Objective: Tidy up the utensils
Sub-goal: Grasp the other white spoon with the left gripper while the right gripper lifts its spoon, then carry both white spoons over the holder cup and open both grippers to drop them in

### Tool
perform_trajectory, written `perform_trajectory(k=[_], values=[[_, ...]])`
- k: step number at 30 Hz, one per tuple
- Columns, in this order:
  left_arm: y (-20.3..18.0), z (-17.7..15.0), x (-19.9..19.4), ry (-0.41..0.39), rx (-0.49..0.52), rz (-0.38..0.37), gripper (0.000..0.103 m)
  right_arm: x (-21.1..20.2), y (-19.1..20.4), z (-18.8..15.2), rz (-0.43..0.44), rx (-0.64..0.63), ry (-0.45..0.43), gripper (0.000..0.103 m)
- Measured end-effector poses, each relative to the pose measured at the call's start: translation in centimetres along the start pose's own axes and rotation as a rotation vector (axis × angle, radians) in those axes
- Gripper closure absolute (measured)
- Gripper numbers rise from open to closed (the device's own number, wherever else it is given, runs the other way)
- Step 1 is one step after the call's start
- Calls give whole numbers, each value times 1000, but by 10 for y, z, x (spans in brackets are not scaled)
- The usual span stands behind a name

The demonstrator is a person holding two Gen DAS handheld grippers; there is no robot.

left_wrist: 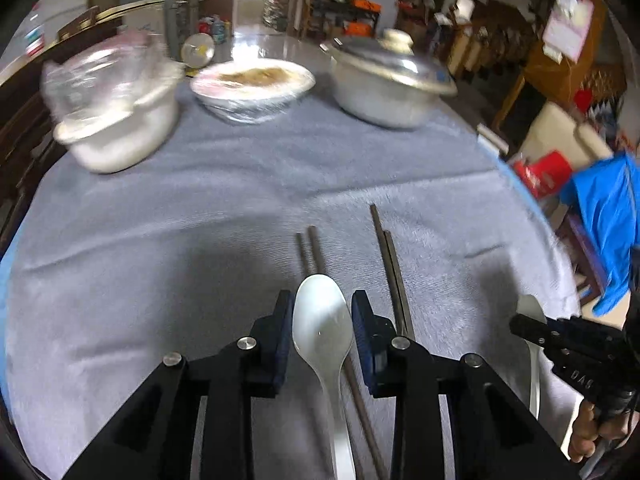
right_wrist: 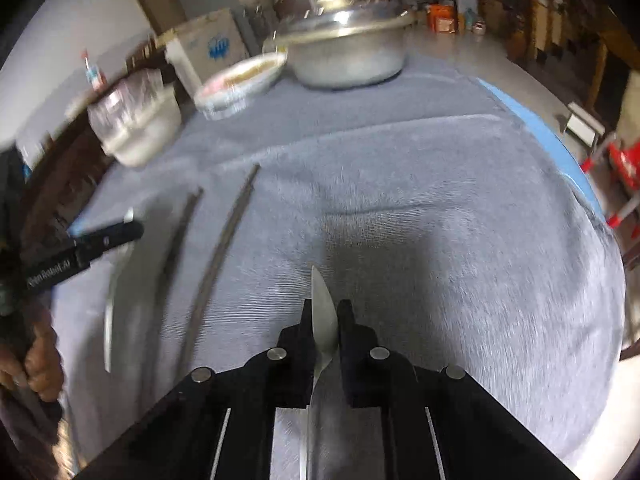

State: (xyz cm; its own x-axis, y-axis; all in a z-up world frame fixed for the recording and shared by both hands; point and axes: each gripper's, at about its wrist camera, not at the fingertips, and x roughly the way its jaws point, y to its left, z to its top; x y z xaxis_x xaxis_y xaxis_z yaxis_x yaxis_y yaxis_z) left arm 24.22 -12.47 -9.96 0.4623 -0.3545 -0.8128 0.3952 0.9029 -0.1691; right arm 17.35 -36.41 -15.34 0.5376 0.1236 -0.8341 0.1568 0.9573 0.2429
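The left gripper [left_wrist: 322,336] stood with its jaws parted around the bowl of a white spoon [left_wrist: 323,320], a pad close on either side; whether the pads [left_wrist: 283,330] touched the bowl could not be told. The spoon lay on the grey cloth [left_wrist: 200,208] with its long axis running 12 to 6, bowl away from the tool, handle passing back under it. A chopstick pair [left_wrist: 314,252] lay partly beneath the spoon on much the same axis, and a second pair [left_wrist: 390,264] lay just beside, at 1 o'clock of the left gripper. The right gripper [right_wrist: 325,320] was clenched on a metal spoon [right_wrist: 322,312], held edge-up, its tip pointing to 12. In the left view that gripper sat at 3 o'clock, well apart from the white spoon. The left hand was plainly the nearer to the white spoon, being already astride it. In my judgement the coming move turns on closing squarely across the bowl without catching the chopsticks beneath. A lidded pot [left_wrist: 384,80], a covered bowl [left_wrist: 252,88] and a white tub [left_wrist: 116,120] stood at the far edge.
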Motion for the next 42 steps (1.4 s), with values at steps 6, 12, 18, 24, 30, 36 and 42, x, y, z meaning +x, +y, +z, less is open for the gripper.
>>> perform_trajectory(k=[6,12,18,24,30,36,42], values=[[37,-31,-60,-98,-168,30,72,-62,-7,-33,115,137,-172,92],[66,-84,-118,-211,-370,84,72,-119,2,-72,209,224,-363,92],[73,-134,-178,-352,-472,165,72,-157,35,-104,241,215,-509,92],[88,-169,-221,-436,-567,175,72,-184,57,-123,257,215,-595,92],[74,-196,-258,-503,-542,129,72,-196,75,-133,270,177,-671,92],[37,-199,-307,-663,-432,50,72,-200,101,-142,267,89,-706,92],[2,-186,-319,-781,-323,-32,72,-193,114,-149,276,41,-718,92]])
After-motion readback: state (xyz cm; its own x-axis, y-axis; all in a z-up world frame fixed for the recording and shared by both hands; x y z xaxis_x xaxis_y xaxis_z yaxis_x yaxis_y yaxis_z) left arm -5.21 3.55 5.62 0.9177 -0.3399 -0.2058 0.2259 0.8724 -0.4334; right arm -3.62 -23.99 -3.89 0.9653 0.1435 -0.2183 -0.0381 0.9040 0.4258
